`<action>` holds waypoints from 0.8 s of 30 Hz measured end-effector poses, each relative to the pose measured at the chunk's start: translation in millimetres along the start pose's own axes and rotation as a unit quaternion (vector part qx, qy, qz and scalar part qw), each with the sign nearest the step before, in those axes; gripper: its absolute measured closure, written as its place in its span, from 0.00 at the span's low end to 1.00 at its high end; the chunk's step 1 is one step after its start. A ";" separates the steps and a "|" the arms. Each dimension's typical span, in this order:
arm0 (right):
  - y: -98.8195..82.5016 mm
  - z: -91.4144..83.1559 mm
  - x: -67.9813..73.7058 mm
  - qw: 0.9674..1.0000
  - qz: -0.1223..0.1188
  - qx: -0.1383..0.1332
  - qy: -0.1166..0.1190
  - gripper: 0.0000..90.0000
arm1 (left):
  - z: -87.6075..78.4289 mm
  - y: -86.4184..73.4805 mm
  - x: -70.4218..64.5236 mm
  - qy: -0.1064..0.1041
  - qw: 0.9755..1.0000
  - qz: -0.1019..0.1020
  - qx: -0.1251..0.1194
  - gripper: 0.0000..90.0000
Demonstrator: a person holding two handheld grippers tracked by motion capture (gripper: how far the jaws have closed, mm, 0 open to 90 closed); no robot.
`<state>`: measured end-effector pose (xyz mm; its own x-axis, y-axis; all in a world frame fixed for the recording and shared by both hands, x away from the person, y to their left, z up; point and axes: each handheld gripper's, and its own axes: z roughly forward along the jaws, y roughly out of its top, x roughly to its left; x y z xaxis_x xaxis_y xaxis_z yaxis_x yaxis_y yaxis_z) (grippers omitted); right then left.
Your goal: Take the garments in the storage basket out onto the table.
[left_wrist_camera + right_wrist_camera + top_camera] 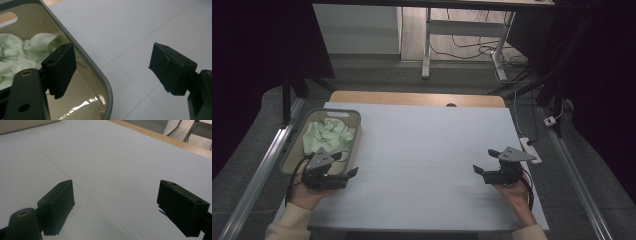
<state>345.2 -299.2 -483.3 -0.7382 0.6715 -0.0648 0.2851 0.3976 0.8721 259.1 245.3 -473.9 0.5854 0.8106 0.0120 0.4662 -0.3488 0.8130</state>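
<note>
Fingers of the left gripper were spread and empty, straddling the near rim of the beige plastic basket. Its crumpled pale-green cloth lay just beyond them. Those of the right gripper were likewise spread, well apart across the white surface.

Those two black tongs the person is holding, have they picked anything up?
No. Both the left tongs and right tongs are open with nothing between the jaws. The pale green cloth lies untouched in the basket.
</note>
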 end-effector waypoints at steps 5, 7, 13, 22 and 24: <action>-0.7 2.8 1.7 1.000 -0.006 0.008 0.008 0.16 | 0.6 -0.3 1.3 -0.001 1.000 -0.002 -0.001 0.24; -1.0 3.6 1.8 1.000 -0.005 0.012 0.009 0.16 | 0.5 -0.1 1.5 0.000 1.000 -0.002 0.000 0.24; -0.7 3.6 1.9 1.000 -0.006 0.010 0.007 0.17 | -0.8 0.6 2.4 0.000 1.000 -0.005 -0.003 0.24; 0.0 5.5 4.6 1.000 -0.006 0.017 0.003 0.17 | -3.1 1.5 3.9 0.001 1.000 -0.009 -0.005 0.24; -0.2 5.7 4.3 1.000 -0.006 0.018 0.003 0.17 | -3.0 1.4 4.8 -0.001 1.000 -0.012 -0.006 0.24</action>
<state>345.5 -292.9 -486.6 -0.7452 0.6630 -0.0717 0.2983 0.4276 0.8533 260.6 250.1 -471.0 0.5757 0.8176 -0.0099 0.4727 -0.3229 0.8199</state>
